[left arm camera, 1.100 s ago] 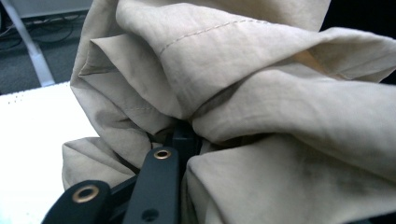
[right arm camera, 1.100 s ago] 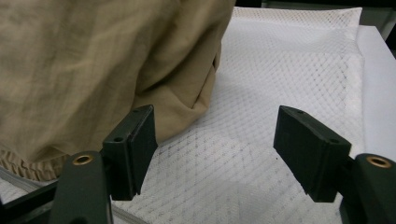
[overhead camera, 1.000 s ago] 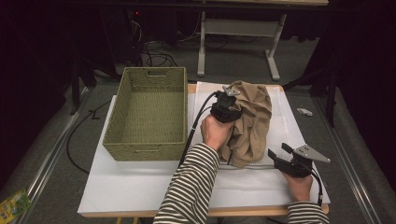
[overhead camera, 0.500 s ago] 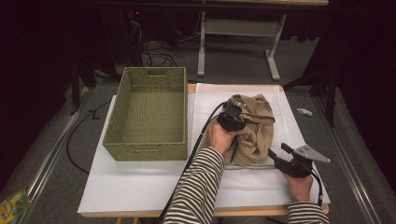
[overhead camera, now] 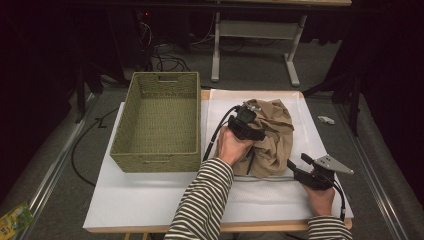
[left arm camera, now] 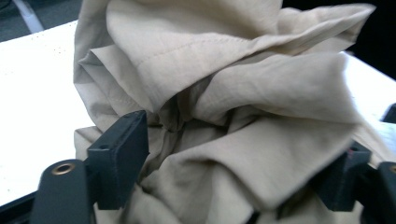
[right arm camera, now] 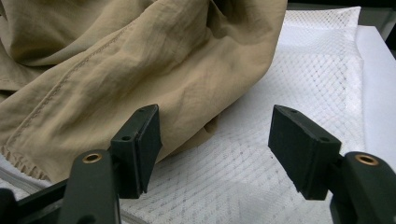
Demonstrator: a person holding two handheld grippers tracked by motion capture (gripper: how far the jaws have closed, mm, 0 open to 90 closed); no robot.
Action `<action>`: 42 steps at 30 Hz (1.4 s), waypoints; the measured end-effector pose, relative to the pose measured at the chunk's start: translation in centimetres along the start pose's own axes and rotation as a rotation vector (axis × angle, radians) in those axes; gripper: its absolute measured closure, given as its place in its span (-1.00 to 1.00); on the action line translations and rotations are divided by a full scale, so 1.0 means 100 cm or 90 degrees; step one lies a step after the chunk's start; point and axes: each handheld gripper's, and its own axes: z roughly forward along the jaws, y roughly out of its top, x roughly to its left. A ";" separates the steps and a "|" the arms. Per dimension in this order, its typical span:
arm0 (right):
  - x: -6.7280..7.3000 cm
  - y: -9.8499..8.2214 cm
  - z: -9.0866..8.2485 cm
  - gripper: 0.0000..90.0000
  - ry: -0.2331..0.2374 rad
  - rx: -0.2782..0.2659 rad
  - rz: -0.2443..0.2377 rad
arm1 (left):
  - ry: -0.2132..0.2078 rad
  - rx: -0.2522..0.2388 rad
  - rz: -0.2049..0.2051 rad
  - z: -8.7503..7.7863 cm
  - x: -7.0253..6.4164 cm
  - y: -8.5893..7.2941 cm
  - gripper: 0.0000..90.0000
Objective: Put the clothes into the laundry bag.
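Observation:
A crumpled tan cloth (overhead camera: pixel 274 131) lies on a white mesh mat (overhead camera: pixel 311 136) at the right of the table. My left gripper (overhead camera: pixel 251 120) rests on the cloth's left side. In the left gripper view its jaws (left arm camera: pixel 238 163) have just been opening and now stand wide, with loose folds of the cloth (left arm camera: pixel 224 70) bulging between them. My right gripper (overhead camera: pixel 298 161) hovers open at the cloth's near right corner. In the right gripper view the cloth's hem (right arm camera: pixel 116 60) lies against the left pad (right arm camera: pixel 140 144), and bare mesh (right arm camera: pixel 280 84) shows between the jaws.
A woven green basket (overhead camera: pixel 155 161) stands at the left on the white board (overhead camera: pixel 145 200). A cable trails from the left gripper past the basket's right wall. Table legs and cables on the floor lie beyond the far edge.
The left hand has come down and a little toward me with the cloth, which has sunk from a raised heap onto the mat. The left jaws have parted. The right gripper has kept still.

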 end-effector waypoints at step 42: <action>0.000 0.000 0.000 -0.09 0.010 0.000 -0.006 | -0.006 -0.106 0.017 -0.082 0.006 -0.052 -0.26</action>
